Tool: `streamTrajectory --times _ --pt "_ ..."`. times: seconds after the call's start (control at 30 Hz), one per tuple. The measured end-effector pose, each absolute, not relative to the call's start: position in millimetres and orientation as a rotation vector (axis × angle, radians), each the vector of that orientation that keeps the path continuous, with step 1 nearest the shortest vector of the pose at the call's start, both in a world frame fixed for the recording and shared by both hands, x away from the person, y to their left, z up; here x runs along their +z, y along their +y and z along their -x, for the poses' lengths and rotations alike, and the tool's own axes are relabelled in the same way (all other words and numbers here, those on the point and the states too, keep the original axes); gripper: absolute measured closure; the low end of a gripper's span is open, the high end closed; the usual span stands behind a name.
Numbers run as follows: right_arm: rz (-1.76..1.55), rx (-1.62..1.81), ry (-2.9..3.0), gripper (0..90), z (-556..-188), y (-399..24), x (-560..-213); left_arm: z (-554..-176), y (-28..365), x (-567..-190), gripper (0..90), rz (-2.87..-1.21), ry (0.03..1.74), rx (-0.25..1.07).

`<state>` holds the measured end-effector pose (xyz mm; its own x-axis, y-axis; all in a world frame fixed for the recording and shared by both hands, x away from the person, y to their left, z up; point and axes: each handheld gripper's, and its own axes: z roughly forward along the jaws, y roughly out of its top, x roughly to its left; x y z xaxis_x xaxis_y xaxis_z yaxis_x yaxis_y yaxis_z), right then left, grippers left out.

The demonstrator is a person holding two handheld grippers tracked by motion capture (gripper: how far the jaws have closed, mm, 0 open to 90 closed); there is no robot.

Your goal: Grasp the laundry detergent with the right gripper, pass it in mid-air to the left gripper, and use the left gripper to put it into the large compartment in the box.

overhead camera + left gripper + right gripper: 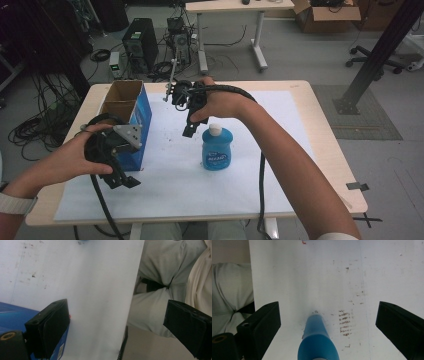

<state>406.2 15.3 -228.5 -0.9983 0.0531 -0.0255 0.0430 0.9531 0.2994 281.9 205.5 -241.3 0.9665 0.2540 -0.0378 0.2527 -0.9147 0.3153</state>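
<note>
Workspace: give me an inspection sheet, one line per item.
Surface: table under a white sheet with small brown stains.
Job's things: blue bottle with white cap, upright mid-sheet; blue box, top open, at the sheet's left.
Clutter: nothing seen on the table.
Grippers: left tool open, beside the box's near end; right tool open, just behind the bottle, which sits between its jaws in the right gripper view, untouched.
Cables: one black cable trails from each tool off the near edge.
Surroundings: computer tower, floor cables, desk, cardboard box, chair base.
</note>
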Motion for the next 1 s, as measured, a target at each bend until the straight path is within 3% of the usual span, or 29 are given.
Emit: streamTrajectory --times 1.0 --pt "-0.124 0.561 3.054 4.8 -399.9 -34.3 -206.3 -282.7 187.8 -237.0 6.8 -2.814 0.363 0.019"
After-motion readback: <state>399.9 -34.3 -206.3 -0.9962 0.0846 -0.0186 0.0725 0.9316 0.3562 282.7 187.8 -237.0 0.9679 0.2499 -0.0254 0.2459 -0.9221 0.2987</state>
